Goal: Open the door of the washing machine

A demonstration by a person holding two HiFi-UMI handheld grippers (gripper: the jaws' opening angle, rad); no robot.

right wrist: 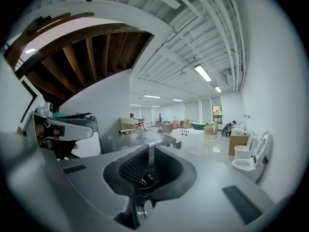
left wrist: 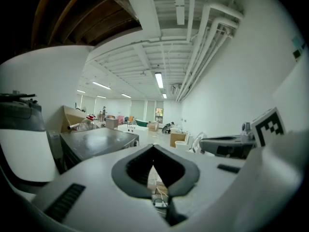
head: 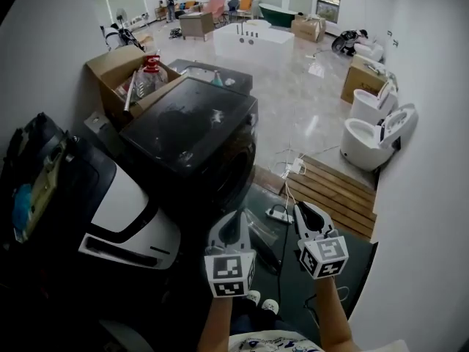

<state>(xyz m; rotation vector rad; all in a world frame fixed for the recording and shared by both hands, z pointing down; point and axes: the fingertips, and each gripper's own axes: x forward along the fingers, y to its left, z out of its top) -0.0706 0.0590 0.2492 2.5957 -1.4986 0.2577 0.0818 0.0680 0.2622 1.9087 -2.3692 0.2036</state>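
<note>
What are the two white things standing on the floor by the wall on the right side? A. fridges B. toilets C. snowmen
B: the head view shows two white toilets with their lids lifted up, standing one behind the other on the shiny floor.

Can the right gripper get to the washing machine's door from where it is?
Probably yes. The right gripper hangs near the door of the washing machine, nothing between them; cables lie low on the floor. Its jaws are together, so they must open first.
</note>
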